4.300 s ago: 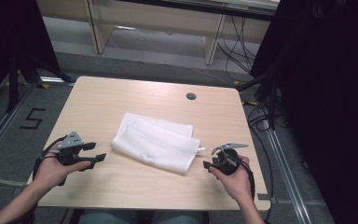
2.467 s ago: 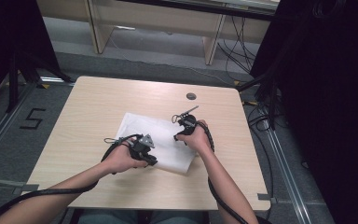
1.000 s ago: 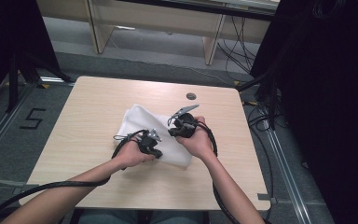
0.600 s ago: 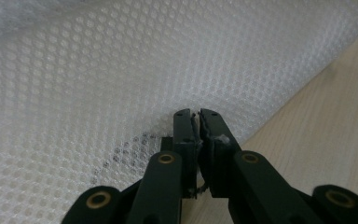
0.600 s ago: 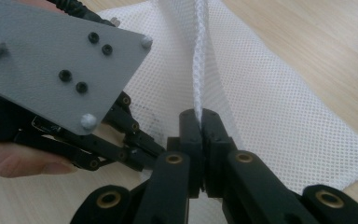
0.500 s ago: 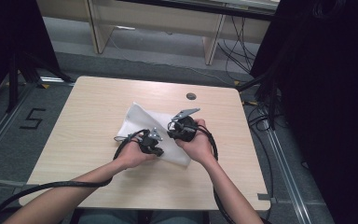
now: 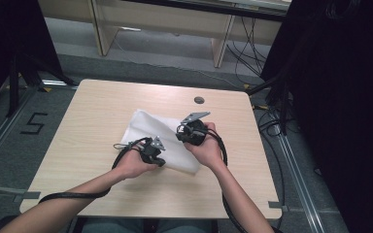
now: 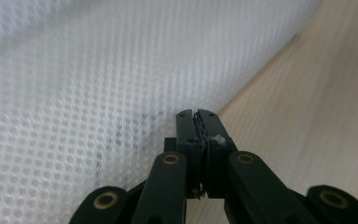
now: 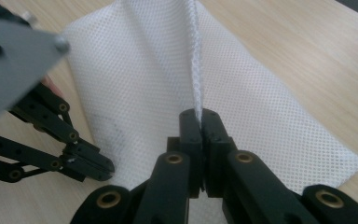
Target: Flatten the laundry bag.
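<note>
The white mesh cloth (image 7: 161, 137) lies mid-tabletop (image 7: 97, 104). Its edge is pinched in the closed right claw (image 9: 200, 116), lifted into a ridge; the left claw (image 8: 196, 116), just closed, is clamped on its near edge. Light, limp, best gripped at edges

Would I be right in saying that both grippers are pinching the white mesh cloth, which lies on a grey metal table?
Not quite: the table is light wood, not grey metal, as the high view shows. The rest stands: the left gripper and the right gripper are each shut on the white mesh cloth.
</note>
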`<state>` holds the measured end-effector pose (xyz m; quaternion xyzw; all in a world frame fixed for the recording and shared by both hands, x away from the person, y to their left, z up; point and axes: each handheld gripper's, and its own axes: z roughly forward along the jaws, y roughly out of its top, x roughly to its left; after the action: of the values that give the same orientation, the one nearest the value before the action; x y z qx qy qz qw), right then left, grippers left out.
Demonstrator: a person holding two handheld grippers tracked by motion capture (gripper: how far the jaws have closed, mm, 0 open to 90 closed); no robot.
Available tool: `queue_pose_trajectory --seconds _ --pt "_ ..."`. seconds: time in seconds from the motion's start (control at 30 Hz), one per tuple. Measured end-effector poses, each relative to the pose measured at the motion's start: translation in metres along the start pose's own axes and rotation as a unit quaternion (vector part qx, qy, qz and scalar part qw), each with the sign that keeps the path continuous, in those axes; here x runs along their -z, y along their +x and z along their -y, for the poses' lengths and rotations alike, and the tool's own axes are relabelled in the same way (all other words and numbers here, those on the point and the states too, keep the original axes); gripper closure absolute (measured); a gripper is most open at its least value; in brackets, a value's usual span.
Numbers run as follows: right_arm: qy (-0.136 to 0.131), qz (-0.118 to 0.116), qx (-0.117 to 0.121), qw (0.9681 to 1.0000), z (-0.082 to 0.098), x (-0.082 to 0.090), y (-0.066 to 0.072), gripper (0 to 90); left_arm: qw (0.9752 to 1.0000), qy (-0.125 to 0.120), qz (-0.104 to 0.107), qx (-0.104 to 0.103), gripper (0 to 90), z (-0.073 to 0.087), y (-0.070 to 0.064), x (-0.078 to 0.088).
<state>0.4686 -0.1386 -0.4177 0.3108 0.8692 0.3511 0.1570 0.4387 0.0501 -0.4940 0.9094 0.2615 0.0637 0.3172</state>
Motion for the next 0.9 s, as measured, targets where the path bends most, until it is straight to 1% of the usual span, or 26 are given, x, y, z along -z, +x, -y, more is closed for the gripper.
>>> queue_pose_trajectory --seconds 0.03,0.07,0.1,0.13,0.17,0.27,0.3,0.33,0.37,0.4,0.43,0.47,0.5,0.53,0.57,0.6,0.63,0.67,0.7,0.73,0.77,0.8,0.83,0.87,0.9 --pt "0.0 0.0 0.0 1.0 0.0 0.0 0.0 89.8 1.0 0.0 0.0 0.0 87.6 0.0 0.0 0.0" --pt "0.008 -0.006 -0.013 0.9999 -0.002 0.004 0.001 89.7 0.9999 -0.006 0.002 0.012 87.6 0.001 0.0 -0.004" --pt "0.008 -0.006 -0.013 0.9999 -0.002 0.004 0.001 89.7 0.9999 0.01 0.006 -0.003 87.6 0.002 0.002 -0.004" --pt "0.0 -0.003 -0.014 0.9999 -0.002 0.005 0.002 89.8 1.0 0.007 0.005 -0.003 87.6 0.001 0.002 -0.005" --pt "-0.007 -0.005 -0.015 0.9998 -0.004 0.007 0.002 89.7 0.9999 -0.004 0.001 0.01 87.8 0.0 0.001 -0.008" --pt "-0.006 -0.009 -0.011 0.9999 -0.007 0.011 0.003 89.7 0.9999 -0.003 0.0 0.01 88.6 -0.003 0.001 -0.01" --pt "-0.016 -0.003 -0.017 0.9997 -0.007 0.011 0.004 89.7 0.9999 -0.006 -0.002 0.015 88.6 -0.004 0.001 -0.011" --pt "-0.02 -0.011 -0.008 0.9997 -0.009 0.014 0.005 89.7 0.9999 -0.007 -0.008 0.014 89.3 -0.007 0.002 -0.013" --pt "-0.02 -0.011 -0.008 0.9997 -0.009 0.014 0.005 89.7 0.9999 -0.007 -0.008 0.014 89.4 -0.007 0.002 -0.013" --pt "-0.01 -0.016 -0.01 0.9998 -0.01 0.018 0.006 89.8 0.9997 -0.009 -0.008 0.019 89.4 -0.008 0.002 -0.014" --pt "-0.01 -0.015 -0.019 0.9997 -0.009 0.019 0.008 89.7 0.9999 0.0 -0.01 0.013 89.5 -0.009 0.003 -0.014" --pt "-0.015 -0.015 -0.021 0.9995 -0.009 0.02 0.01 89.8 0.9999 0.006 -0.014 0.007 89.5 -0.01 0.005 -0.014" --pt "-0.019 -0.014 -0.025 0.9994 -0.009 0.02 0.012 89.7 0.9999 0.005 -0.014 0.008 89.5 -0.011 0.006 -0.014" --pt "-0.006 -0.022 -0.023 0.9995 -0.009 0.024 0.013 89.8 0.9994 -0.012 -0.025 0.02 89.5 -0.011 0.006 -0.017" --pt "-0.006 -0.022 -0.023 0.9995 -0.009 0.024 0.013 89.8 0.9994 -0.012 -0.025 0.02 89.5 -0.011 0.006 -0.017" --pt "-0.015 -0.028 -0.012 0.9994 -0.008 0.024 0.015 89.7 0.9992 -0.012 -0.025 0.029 89.5 -0.012 0.006 -0.017" --pt "-0.015 -0.028 -0.012 0.9994 -0.008 0.024 0.015 89.7 0.9992 -0.012 -0.025 0.029 89.5 -0.012 0.006 -0.017" --pt "-0.016 -0.023 -0.021 0.9994 -0.008 0.024 0.016 89.7 0.9995 -0.013 -0.021 0.022 89.5 -0.012 0.008 -0.018" --pt "-0.013 -0.022 -0.029 0.9992 -0.008 0.024 0.019 89.8 0.9993 -0.017 -0.025 0.021 89.5 -0.013 0.008 -0.019" --pt "-0.013 -0.022 -0.029 0.9992 -0.008 0.024 0.019 89.8 0.9993 -0.017 -0.025 0.021 89.5 -0.013 0.008 -0.019" --pt "-0.006 -0.028 -0.024 0.9993 -0.009 0.026 0.018 89.7 0.9993 -0.014 -0.028 0.021 89.5 -0.013 0.009 -0.019" --pt "-0.006 -0.028 -0.024 0.9993 -0.009 0.026 0.018 89.7 0.9995 -0.015 -0.02 0.02 89.5 -0.013 0.009 -0.019" --pt "-0.009 -0.034 -0.003 0.9994 -0.008 0.025 0.016 89.7 0.9996 -0.015 -0.019 0.014 89.4 -0.013 0.011 -0.019" --pt "-0.009 -0.034 -0.003 0.9994 -0.008 0.025 0.016 89.7 0.9996 -0.015 -0.019 0.014 89.4 -0.013 0.011 -0.019" --pt "-0.016 -0.031 -0.01 0.9993 -0.008 0.022 0.018 89.8 0.9996 -0.015 -0.019 0.014 89.3 -0.013 0.011 -0.019"
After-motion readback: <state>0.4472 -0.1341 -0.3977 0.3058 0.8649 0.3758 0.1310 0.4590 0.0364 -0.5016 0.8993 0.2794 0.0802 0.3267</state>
